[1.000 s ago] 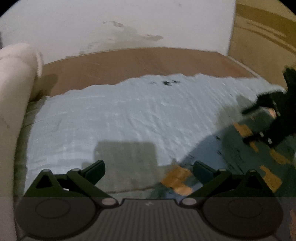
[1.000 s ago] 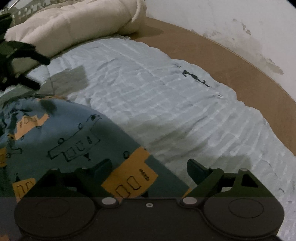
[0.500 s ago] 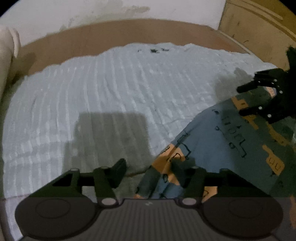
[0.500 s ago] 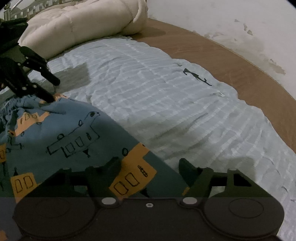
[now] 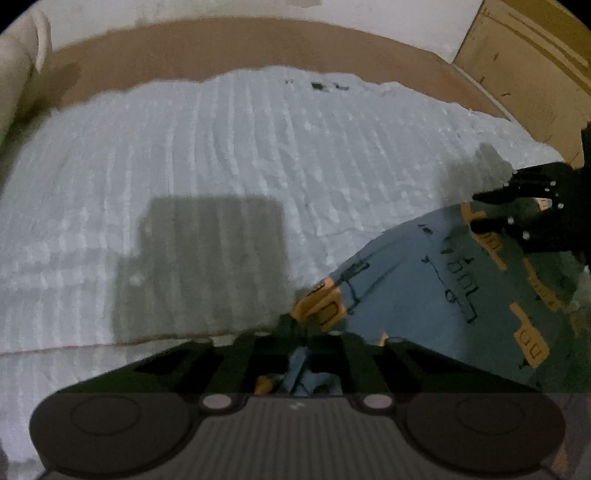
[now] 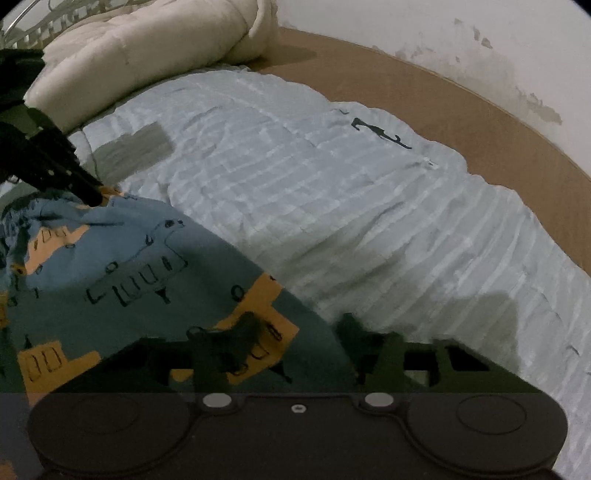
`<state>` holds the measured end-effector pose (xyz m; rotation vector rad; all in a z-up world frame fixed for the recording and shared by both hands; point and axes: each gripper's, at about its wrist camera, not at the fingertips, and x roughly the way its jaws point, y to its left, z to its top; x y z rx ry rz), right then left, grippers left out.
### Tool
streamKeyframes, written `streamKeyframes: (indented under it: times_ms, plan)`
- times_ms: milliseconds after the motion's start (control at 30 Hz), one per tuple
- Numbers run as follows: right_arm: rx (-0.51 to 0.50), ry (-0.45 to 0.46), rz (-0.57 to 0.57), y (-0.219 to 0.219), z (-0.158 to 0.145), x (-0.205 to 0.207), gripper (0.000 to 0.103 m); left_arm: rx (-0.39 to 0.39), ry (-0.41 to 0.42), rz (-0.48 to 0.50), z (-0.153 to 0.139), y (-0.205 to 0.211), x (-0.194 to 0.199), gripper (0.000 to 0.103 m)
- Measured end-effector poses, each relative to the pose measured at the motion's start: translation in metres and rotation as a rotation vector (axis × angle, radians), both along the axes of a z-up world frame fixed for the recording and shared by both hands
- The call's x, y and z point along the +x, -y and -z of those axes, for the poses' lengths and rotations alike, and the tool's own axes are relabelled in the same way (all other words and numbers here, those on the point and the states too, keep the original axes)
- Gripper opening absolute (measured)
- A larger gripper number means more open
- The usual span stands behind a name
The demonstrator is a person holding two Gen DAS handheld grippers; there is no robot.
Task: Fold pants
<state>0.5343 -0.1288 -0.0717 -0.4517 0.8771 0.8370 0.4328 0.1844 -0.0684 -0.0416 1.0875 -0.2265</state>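
The pants (image 5: 424,291) are blue-green with orange blocks and black line drawings. They lie on a pale blue ribbed blanket (image 5: 221,155). My left gripper (image 5: 299,343) is shut on a bunched edge of the pants at the bottom centre of the left wrist view. In the right wrist view the pants (image 6: 122,266) fill the lower left. My right gripper (image 6: 299,332) is still partly open, its left finger over the cloth and its right finger at the pants' edge. Each gripper shows in the other's view: the right one (image 5: 524,210) and the left one (image 6: 55,166).
A cream rolled duvet (image 6: 147,48) lies at the far left of the bed. A brown bed surface (image 6: 461,110) borders the blanket below a stained white wall (image 6: 443,33). A wooden panel (image 5: 528,74) stands at the right in the left wrist view.
My left gripper has closed from wide open onto the pants' edge. My right gripper's jaws have narrowed around the pants' other edge. Both have moved forward over the cloth.
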Motion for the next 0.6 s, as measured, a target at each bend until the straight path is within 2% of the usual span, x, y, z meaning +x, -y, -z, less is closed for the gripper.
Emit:
streamKeyframes:
  times_ms: [33,100,333,467,600]
  plan:
    - [-0.004,0.002,0.002,-0.001,-0.002,-0.002,0.007,0.023,0.015,-0.002,-0.003,0.004,-0.002,0.004]
    - [-0.016,0.009,-0.003,-0.005,-0.005,-0.005,0.003,0.06,0.041,-0.012,-0.007,0.01,-0.006,0.003]
    - [0.02,0.11,0.018,-0.008,-0.025,-0.01,0.001,0.126,0.148,-0.089,-0.027,0.01,-0.012,0.003]
    - [0.014,0.145,0.017,-0.011,-0.025,-0.015,0.001,0.116,0.167,-0.119,-0.022,0.009,-0.017,0.003]
    - [0.06,0.211,0.038,0.003,-0.041,-0.037,0.0,0.104,0.263,-0.114,-0.035,0.011,-0.036,0.003]
